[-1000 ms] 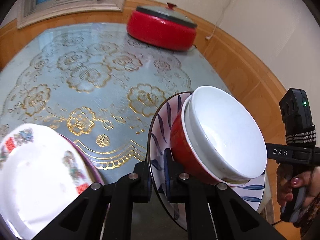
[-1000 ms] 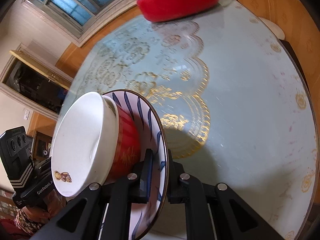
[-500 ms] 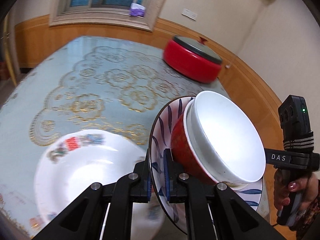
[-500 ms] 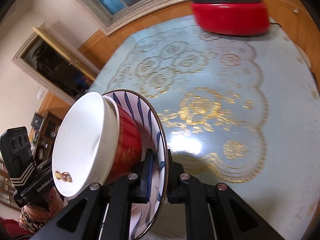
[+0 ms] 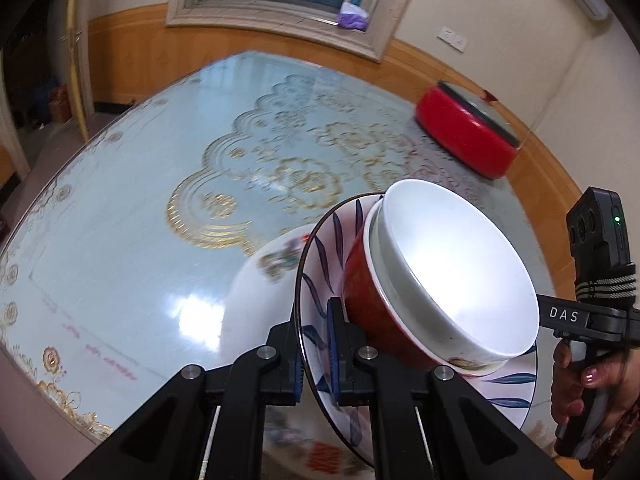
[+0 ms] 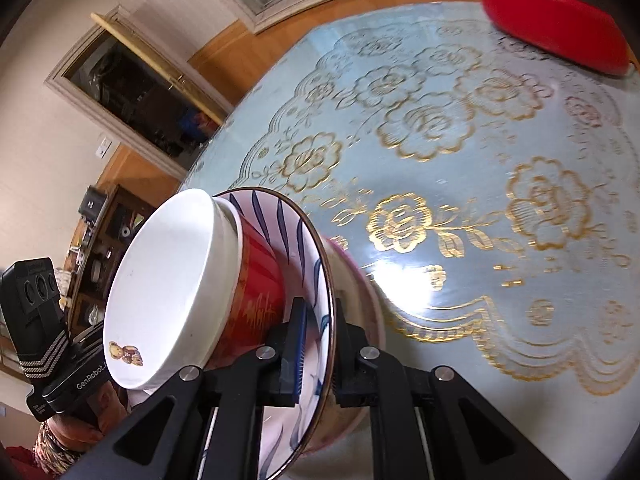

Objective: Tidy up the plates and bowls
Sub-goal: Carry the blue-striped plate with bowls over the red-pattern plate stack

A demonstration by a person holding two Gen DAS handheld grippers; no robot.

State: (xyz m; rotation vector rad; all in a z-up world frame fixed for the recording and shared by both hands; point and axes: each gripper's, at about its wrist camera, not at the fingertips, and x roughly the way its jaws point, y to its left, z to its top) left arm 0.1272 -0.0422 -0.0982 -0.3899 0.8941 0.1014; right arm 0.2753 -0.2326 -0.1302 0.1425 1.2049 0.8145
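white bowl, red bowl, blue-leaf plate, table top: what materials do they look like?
White bowl: glazed ceramic, likely; glossy glare.
Red bowl: glazed ceramic or enamel, hard to tell; shiny red wall, gold marks.
Blue-leaf plate: glazed ceramic; thin dark rim, painted leaves.
Table top: glass or clear vinyl over a gold-patterned blue cloth; mirror-like reflections.
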